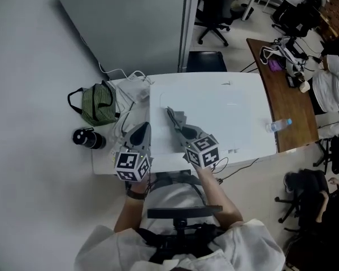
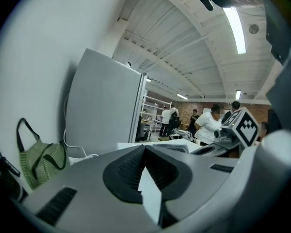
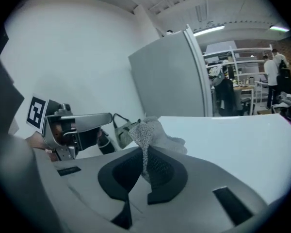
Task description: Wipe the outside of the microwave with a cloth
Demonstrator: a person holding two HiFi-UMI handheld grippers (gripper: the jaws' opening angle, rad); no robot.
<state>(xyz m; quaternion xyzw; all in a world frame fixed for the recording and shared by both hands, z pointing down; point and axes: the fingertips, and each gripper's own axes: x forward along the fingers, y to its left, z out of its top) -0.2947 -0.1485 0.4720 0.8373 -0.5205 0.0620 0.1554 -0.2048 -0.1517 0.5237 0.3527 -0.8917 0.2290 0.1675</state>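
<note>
Our right gripper (image 3: 144,152) has its jaws clamped on the grey cloth (image 3: 150,130), which bunches at their tips over the left part of the white microwave (image 1: 214,106) top, mid-frame in the head view. Our left gripper (image 2: 144,147) has its jaws pressed together on nothing, just left of the microwave. At centre left we see a green bag (image 1: 99,103) and a black cylinder (image 1: 88,139). A water bottle (image 1: 278,125) lies at the right.

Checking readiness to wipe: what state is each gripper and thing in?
left gripper: shut, empty
right gripper: shut on cloth
cloth: bunched, pinched between the jaws, over the microwave top
green bag: slumped on the table, handle up
</note>
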